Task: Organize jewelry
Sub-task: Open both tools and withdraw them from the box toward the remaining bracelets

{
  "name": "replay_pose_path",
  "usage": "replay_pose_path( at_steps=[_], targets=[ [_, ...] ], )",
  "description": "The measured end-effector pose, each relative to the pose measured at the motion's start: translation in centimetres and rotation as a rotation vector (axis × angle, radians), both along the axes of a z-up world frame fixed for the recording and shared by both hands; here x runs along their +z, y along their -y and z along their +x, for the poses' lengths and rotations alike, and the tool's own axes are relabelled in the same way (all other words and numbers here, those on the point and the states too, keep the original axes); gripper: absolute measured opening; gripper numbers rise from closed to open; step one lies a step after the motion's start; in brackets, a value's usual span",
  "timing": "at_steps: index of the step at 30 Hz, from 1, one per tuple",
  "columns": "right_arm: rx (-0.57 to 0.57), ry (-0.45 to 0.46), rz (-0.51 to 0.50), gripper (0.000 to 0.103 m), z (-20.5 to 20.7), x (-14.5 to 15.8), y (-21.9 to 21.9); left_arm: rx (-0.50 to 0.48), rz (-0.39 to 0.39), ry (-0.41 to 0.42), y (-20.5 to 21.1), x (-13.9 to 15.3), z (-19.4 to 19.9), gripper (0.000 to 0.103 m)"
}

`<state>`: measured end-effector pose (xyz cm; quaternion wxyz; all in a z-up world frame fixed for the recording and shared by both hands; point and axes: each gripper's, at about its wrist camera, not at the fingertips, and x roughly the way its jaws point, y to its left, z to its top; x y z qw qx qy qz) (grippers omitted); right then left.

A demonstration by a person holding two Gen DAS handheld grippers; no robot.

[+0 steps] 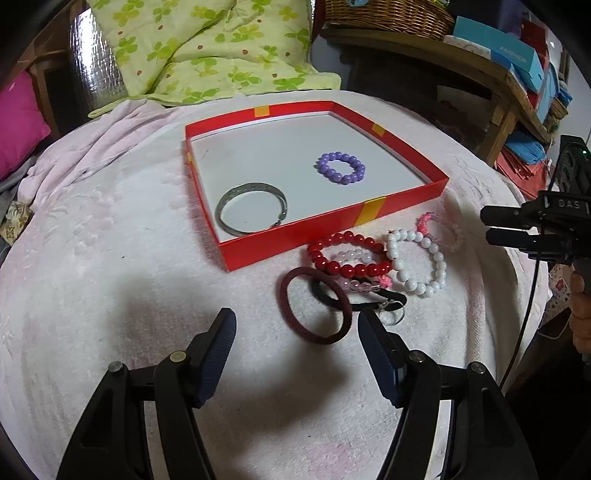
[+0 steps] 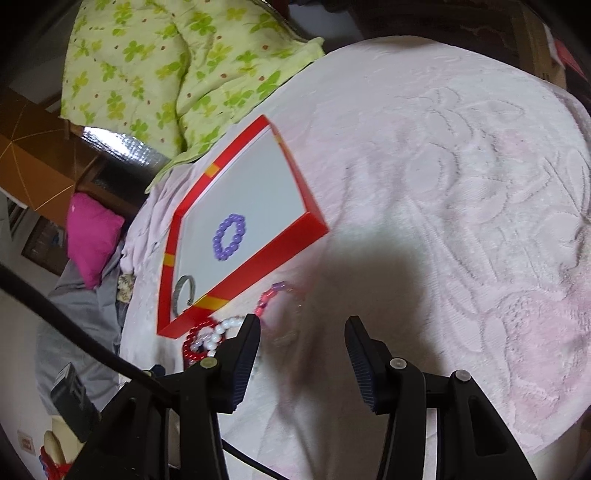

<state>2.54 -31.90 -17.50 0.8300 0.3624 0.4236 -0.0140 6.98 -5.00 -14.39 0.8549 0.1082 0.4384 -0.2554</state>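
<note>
A red box (image 1: 295,240) with a white floor lies on the pale pink blanket and holds a purple bead bracelet (image 1: 341,168) and a silver bangle (image 1: 251,214). In front of it lie a red bead bracelet (image 1: 349,258), a white bead bracelet (image 1: 417,262), a pink-and-clear bracelet (image 1: 439,229), a maroon hair tie (image 1: 314,306) and a black hair tie (image 1: 358,295). My left gripper (image 1: 295,325) stands open over the maroon tie, holding nothing. My right gripper (image 2: 303,323) is open, with the pink-and-clear bracelet (image 2: 279,293) just ahead of its tips. The red box (image 2: 258,266) is to its left.
A green clover quilt (image 1: 207,51) and a magenta cushion (image 1: 18,122) lie behind the box. A wooden shelf (image 1: 480,70) with boxes and a wicker basket (image 1: 388,14) stands at the right. A hand (image 1: 580,306) holds the right gripper at the blanket's edge.
</note>
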Motion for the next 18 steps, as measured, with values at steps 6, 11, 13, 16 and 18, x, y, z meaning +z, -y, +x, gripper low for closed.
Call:
replay_pose_path(
  at_steps=[6, 11, 13, 16, 18],
  targets=[
    [0.056, 0.027, 0.010, 0.041, 0.4, 0.3, -1.0, 0.000, -0.012, -0.028, 0.0, -0.5, 0.4, 0.069],
    [0.139, 0.029, 0.038, 0.035, 0.9, 0.3, -2.8, -0.025, -0.032, -0.042, 0.4, -0.6, 0.2, 0.068],
    [0.155, 0.017, 0.030, 0.035, 1.1, 0.1, -3.5, -0.031, -0.039, -0.052, 0.5, -0.7, 0.2, 0.067],
    [0.174, -0.014, 0.030, 0.035, 1.4, -0.5, -4.4, -0.032, -0.055, -0.078, 0.6, -1.1, 0.4, 0.054],
    [0.176, -0.045, 0.023, 0.035, 1.9, -1.0, -5.0, -0.029, -0.063, -0.100, 0.7, -1.5, 0.6, 0.052]
  ],
)
